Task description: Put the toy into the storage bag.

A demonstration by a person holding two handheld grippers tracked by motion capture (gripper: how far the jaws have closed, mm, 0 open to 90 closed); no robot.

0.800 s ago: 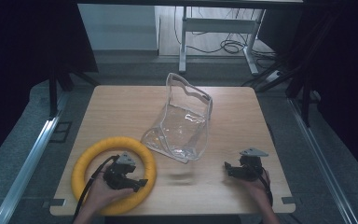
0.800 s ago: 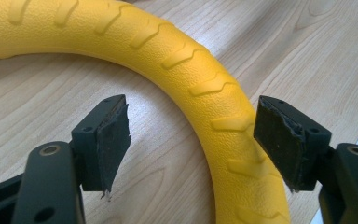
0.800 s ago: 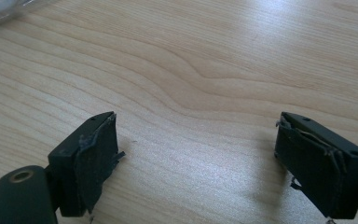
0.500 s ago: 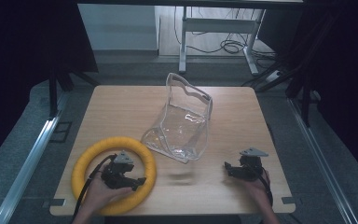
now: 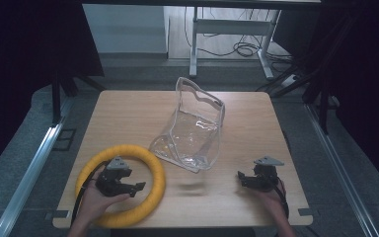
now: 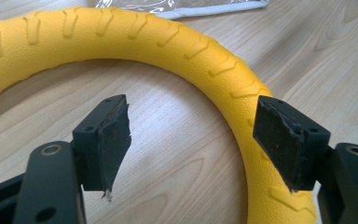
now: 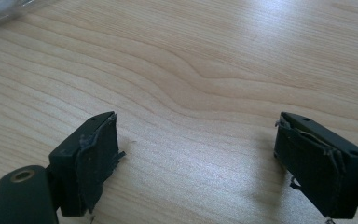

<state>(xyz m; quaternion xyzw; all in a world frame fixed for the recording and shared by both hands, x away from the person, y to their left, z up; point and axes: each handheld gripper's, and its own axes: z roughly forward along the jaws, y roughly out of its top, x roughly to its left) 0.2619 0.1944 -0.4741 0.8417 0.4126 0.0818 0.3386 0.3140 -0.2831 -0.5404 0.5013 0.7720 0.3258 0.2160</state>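
Over the yellow ring (image 5: 121, 185) we have shifted our left gripper (image 6: 193, 140) only slightly, jaws wide and empty, so gripping the ring remains ahead.

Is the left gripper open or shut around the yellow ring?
Open. In the left gripper view the left gripper shows its jaws wide apart, bare table between them; the yellow ring curves past without being pinched.
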